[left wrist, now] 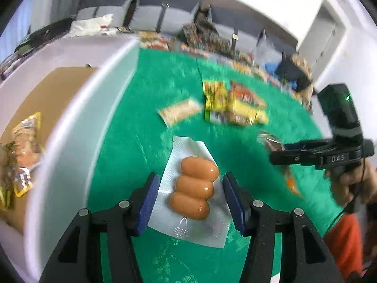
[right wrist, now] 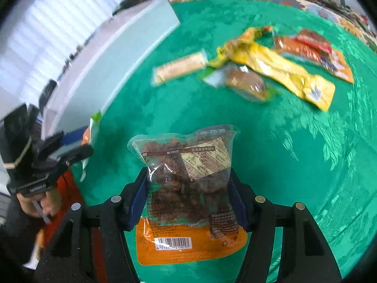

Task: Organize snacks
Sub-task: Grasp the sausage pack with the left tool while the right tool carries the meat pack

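My left gripper [left wrist: 188, 200] is shut on a clear vacuum pack of three sausages [left wrist: 194, 189], held above the green tablecloth [left wrist: 132, 122]. My right gripper [right wrist: 187, 197] is shut on a clear and orange bag of dark brown snack pieces [right wrist: 188, 184], also above the cloth. In the left wrist view the right gripper [left wrist: 278, 155] shows at the right edge with its bag hanging blurred below. In the right wrist view the left gripper [right wrist: 70, 151] shows at the left. A white box [left wrist: 70, 127] with a cardboard floor holds several snack packs [left wrist: 23, 153].
Loose snacks lie on the cloth: a pale wafer bar [right wrist: 179, 67], a yellow packet [right wrist: 278, 66], an orange packet [right wrist: 315, 52] and a clear pack with a brown item [right wrist: 247, 82]. The white box wall [right wrist: 113, 59] runs along the left. Clutter lines the table's far edge.
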Demonstrator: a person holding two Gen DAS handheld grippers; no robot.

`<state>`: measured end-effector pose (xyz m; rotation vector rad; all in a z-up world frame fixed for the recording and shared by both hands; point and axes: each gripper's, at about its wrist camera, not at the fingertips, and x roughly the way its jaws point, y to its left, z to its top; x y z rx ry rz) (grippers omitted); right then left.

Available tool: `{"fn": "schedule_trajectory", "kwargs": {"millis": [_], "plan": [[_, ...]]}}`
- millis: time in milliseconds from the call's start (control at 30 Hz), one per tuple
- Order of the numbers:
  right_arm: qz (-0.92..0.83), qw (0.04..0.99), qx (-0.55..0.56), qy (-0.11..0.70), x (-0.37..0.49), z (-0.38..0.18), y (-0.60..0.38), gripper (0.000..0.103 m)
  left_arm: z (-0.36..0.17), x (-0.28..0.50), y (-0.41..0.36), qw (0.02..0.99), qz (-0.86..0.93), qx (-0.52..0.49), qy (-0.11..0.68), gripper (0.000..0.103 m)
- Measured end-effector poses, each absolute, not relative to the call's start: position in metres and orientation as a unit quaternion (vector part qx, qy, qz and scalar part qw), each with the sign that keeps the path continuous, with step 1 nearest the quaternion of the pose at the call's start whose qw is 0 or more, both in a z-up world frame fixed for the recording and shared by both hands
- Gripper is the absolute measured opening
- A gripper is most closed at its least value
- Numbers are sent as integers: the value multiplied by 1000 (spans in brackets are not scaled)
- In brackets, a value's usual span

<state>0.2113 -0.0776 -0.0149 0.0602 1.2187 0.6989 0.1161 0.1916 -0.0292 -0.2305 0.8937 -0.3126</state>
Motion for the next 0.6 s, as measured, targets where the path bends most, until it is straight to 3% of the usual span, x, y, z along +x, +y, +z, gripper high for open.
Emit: {"fn": "schedule_trajectory", "kwargs": {"millis": [233, 333, 433, 500, 600], "plan": [[420, 770, 78, 474, 220, 85, 36, 66, 30, 113, 299, 910, -71, -158, 378, 55], [446, 765, 88, 456, 219, 95, 105, 67, 37, 115, 348, 915, -2, -144, 376, 57], [459, 766, 92, 440, 219, 103, 165, 74, 28, 117, 385, 908, 75, -124, 392, 59], [451, 762, 94, 456, 216, 79, 200, 82, 13, 113, 407, 895, 110, -127, 412, 79], [425, 761, 72, 485, 211, 67, 231, 82, -4, 103, 423, 888, 128, -141, 419, 84]]}}
